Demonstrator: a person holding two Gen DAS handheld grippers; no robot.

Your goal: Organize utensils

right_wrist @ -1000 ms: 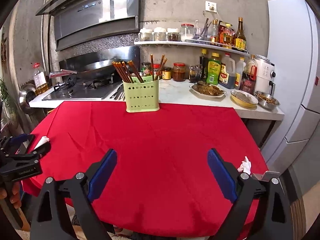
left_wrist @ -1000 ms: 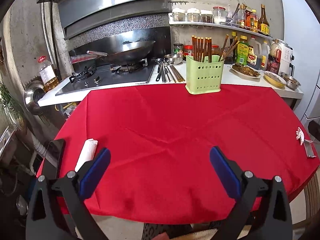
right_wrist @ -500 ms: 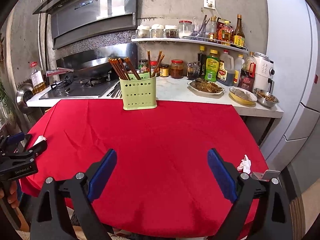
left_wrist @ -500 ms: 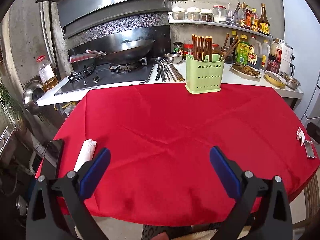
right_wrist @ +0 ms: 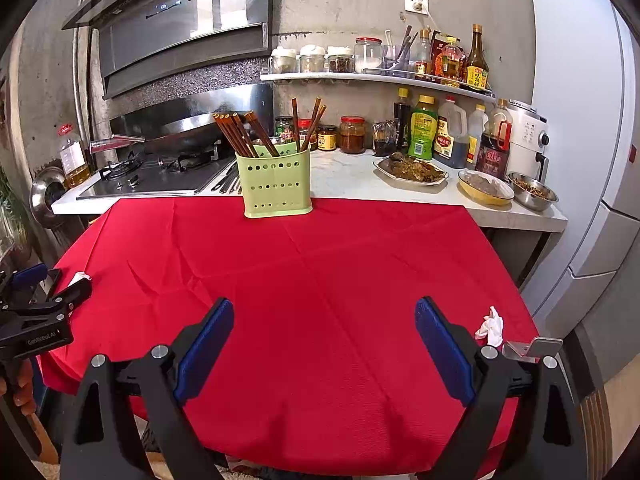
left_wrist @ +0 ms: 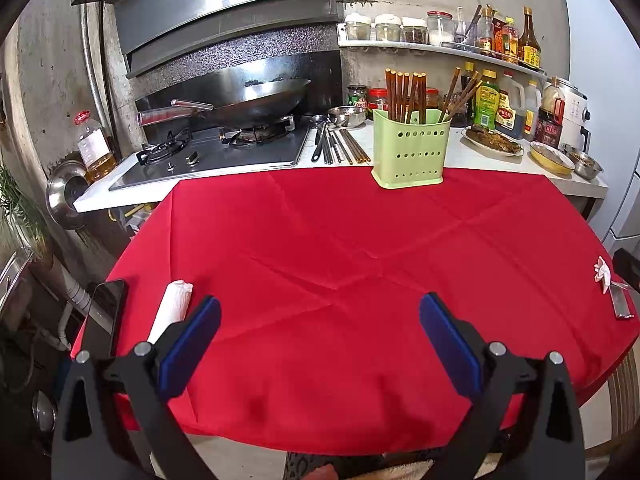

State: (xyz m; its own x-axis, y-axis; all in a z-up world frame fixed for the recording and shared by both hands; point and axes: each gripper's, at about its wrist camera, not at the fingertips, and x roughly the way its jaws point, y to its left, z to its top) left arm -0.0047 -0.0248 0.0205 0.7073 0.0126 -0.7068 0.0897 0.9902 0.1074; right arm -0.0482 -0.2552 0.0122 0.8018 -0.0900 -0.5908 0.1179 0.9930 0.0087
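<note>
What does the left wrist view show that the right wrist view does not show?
Only the left wrist view shows the rolled white towel and the whole black phone at the table edge. Only the right wrist view shows the left hand-held gripper from outside. Both show the green perforated plastic holder with brown wooden chopsticks on the red tablecloth.

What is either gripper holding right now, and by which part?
Nothing is held. The left gripper and right gripper both hover with jaws wide apart over the red tablecloth, empty between them.
</note>
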